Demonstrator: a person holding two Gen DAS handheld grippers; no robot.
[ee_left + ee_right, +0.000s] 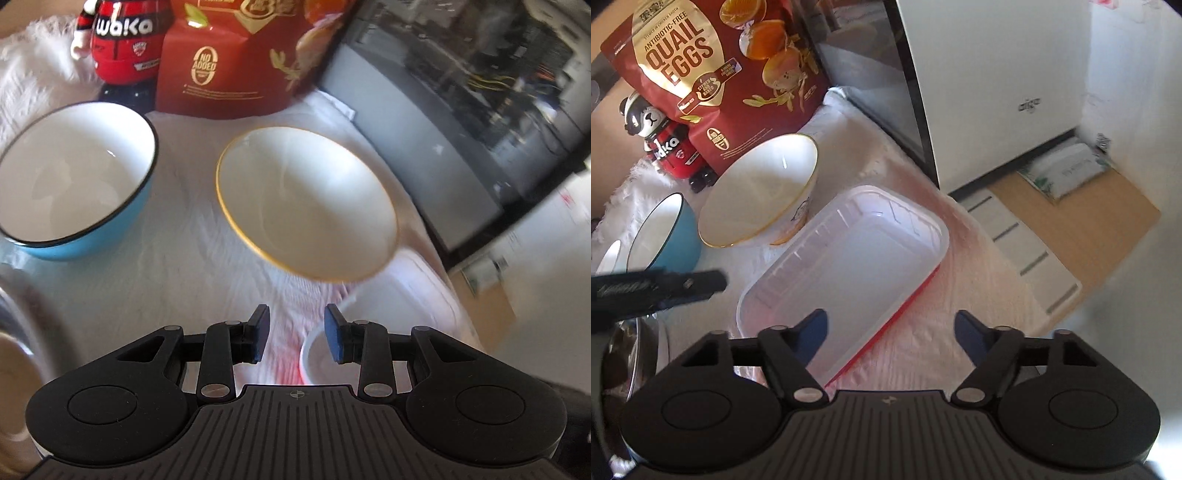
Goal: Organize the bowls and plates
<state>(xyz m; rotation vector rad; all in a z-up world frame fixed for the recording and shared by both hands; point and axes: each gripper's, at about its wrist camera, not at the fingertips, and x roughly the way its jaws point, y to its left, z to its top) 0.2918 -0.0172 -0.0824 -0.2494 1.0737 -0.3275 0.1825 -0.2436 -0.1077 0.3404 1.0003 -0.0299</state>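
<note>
A white cloth point(166, 266) is being shown from above. The left gripper point(296, 338) is being held partly open with nothing between its jaws; a gold-rimmed white bowl point(306, 203) is lying ahead of it, and a blue bowl point(74, 177) is sitting further left, apart from it. The right gripper point(891, 339) is being held wider, also empty, over the near end of a clear plastic tray point(849, 258). The gold-rimmed bowl is resting just beside the tray's far left edge, before a red quail egg bag point(713, 74).
</note>
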